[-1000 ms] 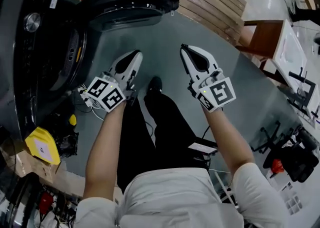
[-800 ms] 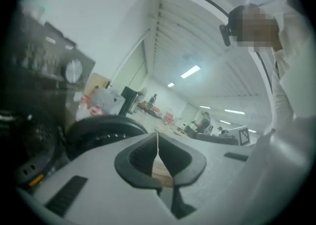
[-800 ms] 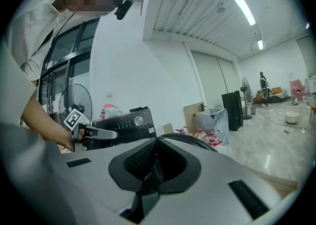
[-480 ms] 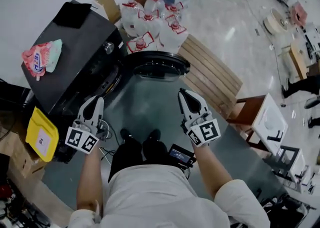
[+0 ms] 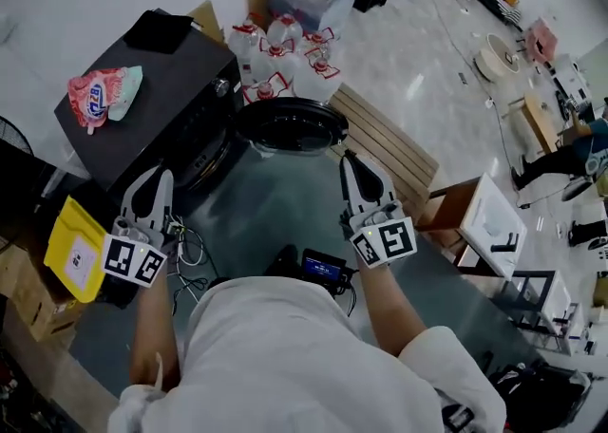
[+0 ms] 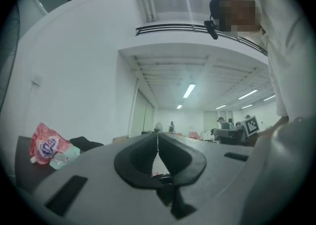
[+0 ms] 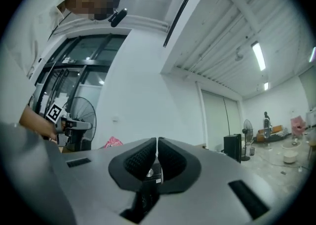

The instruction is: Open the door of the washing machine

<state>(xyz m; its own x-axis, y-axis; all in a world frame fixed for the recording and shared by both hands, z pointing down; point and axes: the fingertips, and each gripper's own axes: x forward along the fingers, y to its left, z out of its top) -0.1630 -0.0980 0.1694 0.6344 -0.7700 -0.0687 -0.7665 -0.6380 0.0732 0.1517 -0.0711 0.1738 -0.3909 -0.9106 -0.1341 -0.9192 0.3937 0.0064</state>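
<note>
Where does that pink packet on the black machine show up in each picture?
Head view: pink packet, upper left, on the washing machine's top.
Left gripper view: lower left.
Right gripper view: small, left of centre.
Shared landmark: black cloth beside it, head and left views.

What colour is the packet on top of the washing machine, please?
The packet is pink-red with a pale green end, clearest in the head view.

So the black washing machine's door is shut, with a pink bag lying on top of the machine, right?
Not quite: the door stands swung open, as the head view shows. The pink bag does lie on top of the black washing machine.
</note>
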